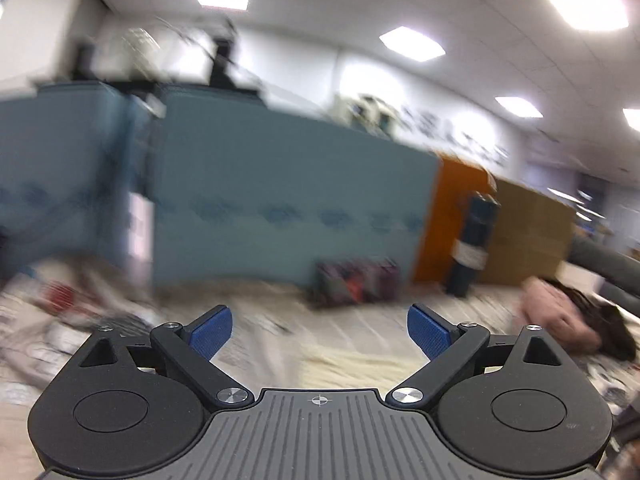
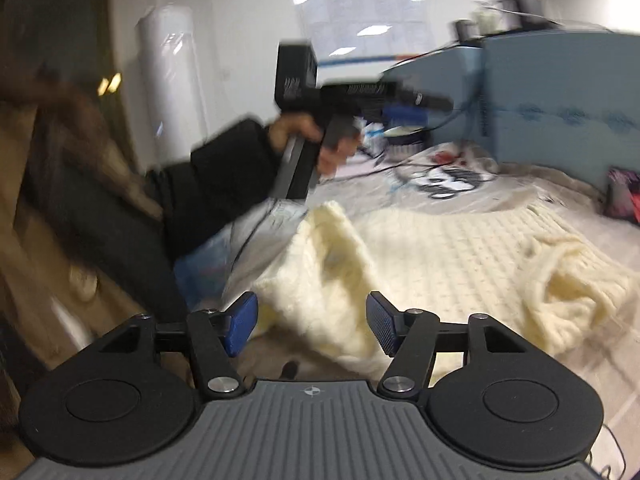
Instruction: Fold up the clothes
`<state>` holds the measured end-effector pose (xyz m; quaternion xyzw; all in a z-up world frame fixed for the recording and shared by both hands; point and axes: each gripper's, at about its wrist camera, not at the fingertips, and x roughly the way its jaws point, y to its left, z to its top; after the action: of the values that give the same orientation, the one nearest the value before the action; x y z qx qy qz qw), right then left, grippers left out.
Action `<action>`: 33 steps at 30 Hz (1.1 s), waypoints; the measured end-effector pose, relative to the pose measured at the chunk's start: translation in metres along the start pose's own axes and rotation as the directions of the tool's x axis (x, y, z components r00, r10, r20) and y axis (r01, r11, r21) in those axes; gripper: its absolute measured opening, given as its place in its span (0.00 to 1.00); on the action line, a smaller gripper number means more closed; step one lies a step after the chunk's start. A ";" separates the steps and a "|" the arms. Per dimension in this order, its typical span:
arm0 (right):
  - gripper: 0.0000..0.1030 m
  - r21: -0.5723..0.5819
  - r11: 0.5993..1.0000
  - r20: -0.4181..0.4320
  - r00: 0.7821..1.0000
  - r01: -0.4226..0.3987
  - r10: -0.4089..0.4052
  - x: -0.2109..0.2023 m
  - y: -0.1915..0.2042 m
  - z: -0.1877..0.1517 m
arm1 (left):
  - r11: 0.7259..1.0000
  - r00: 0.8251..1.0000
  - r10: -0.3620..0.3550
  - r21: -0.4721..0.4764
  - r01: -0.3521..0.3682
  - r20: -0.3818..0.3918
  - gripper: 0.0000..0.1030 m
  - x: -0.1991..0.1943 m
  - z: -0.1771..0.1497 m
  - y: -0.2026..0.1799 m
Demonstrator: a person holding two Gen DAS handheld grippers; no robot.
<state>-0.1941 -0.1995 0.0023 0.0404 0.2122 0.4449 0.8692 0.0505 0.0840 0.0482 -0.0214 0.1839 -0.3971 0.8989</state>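
The cream knit sweater (image 2: 432,248) lies spread on the table just ahead of the right gripper (image 2: 312,326), its near corner flopped up in a thick fold that sits between and just beyond the blue pads (image 2: 240,326). The jaws stand wide apart and hold nothing — the fold is in front of them, not pinched. To the right of this tool a ropy bunch of the same knit, perhaps a sleeve or hem, lies rumpled on the flat body.

The left gripper (image 1: 320,334) is also spread wide and empty, raised and pointing over the table toward a blue partition (image 1: 280,184); the view is smeared, so little below it is sure. The sweater shows only as a pale strip under and ahead of its fingers. In the right view this tool is seen held up in the person's left hand (image 2: 316,140), well apart from the cloth.

The sweater looks chunky and soft, with a ribbed, bumpy weave — likely limp, fairly heavy for a garment, and grippy rather than slick. It should sag and stretch if lifted by one point, so a hold on a doubled edge or corner, one tool at each end, seems the safer choice. A printed grey garment (image 2: 448,182) lies farther ahead.
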 end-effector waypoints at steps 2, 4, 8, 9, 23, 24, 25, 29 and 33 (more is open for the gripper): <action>0.65 0.106 0.992 0.047 0.996 0.075 -0.080 -0.006 -0.018 0.001 | 0.997 0.995 -0.053 0.056 0.058 -0.086 0.93 0.028 -0.001 -0.006; 0.65 0.215 0.964 0.079 0.981 0.159 -0.179 -0.010 -0.035 0.001 | 0.990 0.982 -0.068 0.110 0.089 -0.174 0.93 0.056 -0.005 -0.010; 0.65 0.391 0.834 0.034 0.899 0.389 -0.436 -0.009 -0.062 -0.002 | 0.989 0.944 -0.064 0.104 0.102 -0.324 0.93 0.107 -0.018 -0.007; 0.65 0.418 0.802 0.011 0.880 0.427 -0.475 -0.007 -0.067 -0.003 | 0.993 0.937 -0.061 0.077 0.092 -0.343 0.93 0.114 -0.023 -0.003; 0.19 0.490 0.740 -0.009 0.852 0.460 -0.523 0.030 -0.099 0.018 | 0.993 0.954 -0.113 -0.058 0.101 -0.277 0.15 0.123 -0.023 0.005; 0.18 0.483 0.747 0.011 0.851 0.456 -0.526 0.031 -0.102 0.023 | 0.994 0.963 -0.101 -0.069 0.086 -0.250 0.15 0.120 -0.018 0.007; 0.18 0.475 0.755 0.030 0.849 0.452 -0.528 0.032 -0.105 0.029 | 0.994 0.971 -0.088 -0.081 0.071 -0.222 0.15 0.117 -0.014 0.008; 0.18 0.398 0.772 0.070 0.822 0.496 -0.565 0.042 -0.122 0.048 | 0.991 0.988 -0.007 -0.133 -0.013 -0.155 0.15 0.115 0.003 0.020; 0.18 0.313 0.773 0.047 0.804 0.551 -0.592 0.060 -0.145 0.054 | 0.983 0.977 0.092 -0.140 -0.120 -0.191 0.21 0.134 0.000 0.024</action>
<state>-0.0321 -0.2327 -0.0064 0.1299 0.2132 0.1198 0.9609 0.1508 0.0035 0.0019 -0.0430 0.2963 -0.3337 0.8939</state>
